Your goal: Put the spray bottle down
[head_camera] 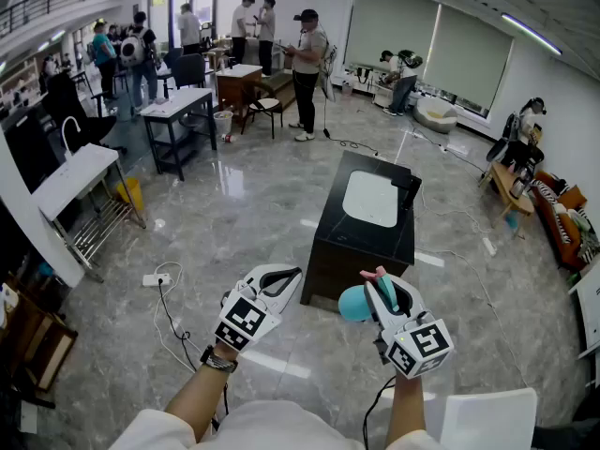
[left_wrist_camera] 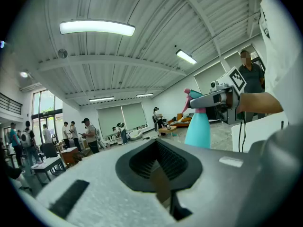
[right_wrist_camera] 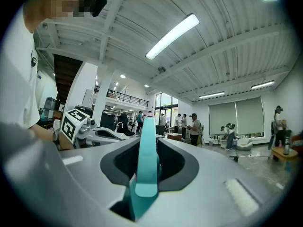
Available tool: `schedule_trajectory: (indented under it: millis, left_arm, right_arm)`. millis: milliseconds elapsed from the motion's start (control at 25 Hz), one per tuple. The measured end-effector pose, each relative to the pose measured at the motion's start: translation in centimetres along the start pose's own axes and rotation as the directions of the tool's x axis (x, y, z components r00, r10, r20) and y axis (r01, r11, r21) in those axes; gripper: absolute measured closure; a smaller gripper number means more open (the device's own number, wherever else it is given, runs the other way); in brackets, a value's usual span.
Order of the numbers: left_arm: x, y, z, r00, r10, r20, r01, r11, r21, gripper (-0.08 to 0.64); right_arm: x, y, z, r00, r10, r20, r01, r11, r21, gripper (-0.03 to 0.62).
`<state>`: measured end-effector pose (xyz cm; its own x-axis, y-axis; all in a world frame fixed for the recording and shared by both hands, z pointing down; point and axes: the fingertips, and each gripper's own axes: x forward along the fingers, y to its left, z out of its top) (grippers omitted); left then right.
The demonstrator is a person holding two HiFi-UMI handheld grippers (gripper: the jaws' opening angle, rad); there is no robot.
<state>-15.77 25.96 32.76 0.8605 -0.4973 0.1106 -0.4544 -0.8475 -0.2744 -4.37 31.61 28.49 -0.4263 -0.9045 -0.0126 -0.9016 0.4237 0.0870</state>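
Note:
I hold a teal spray bottle (head_camera: 353, 303) with a pink nozzle in my right gripper (head_camera: 380, 293), level, above the floor in front of me. In the right gripper view the bottle's teal part (right_wrist_camera: 146, 160) fills the gap of the right gripper (right_wrist_camera: 147, 169), and the jaws press on it. My left gripper (head_camera: 281, 284) is held beside it on the left, apart, with nothing in it. In the left gripper view the left gripper (left_wrist_camera: 158, 167) shows an empty hollow, and the bottle (left_wrist_camera: 198, 126) hangs off to the right. A black cabinet (head_camera: 337, 242) with a white inset top stands just ahead.
A power strip (head_camera: 157, 277) and cables lie on the marble floor at the left. A white rack (head_camera: 75, 181) stands further left. Desks and several people fill the far end of the hall. A white surface (head_camera: 487, 420) is at my lower right.

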Motion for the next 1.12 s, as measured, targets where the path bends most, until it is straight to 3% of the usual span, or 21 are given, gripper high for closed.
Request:
schedule_trajectory:
  millis: [560, 1120]
  left_arm:
    - [0.4, -0.8, -0.7, 1.000, -0.009, -0.008, 0.009, 1.000, -0.014, 0.555]
    - [2.5, -3.8, -0.8, 0.999, 0.011, -0.031, -0.011, 1.000, -0.021, 0.555]
  right_arm:
    - [-0.3, -0.4, -0.4, 1.000, -0.006, 0.025, 0.005, 0.999, 0.044, 0.492]
    - [-2.9, -2.8, -1.5, 1.000, 0.002, 0.008, -0.002, 1.000, 0.017, 0.494]
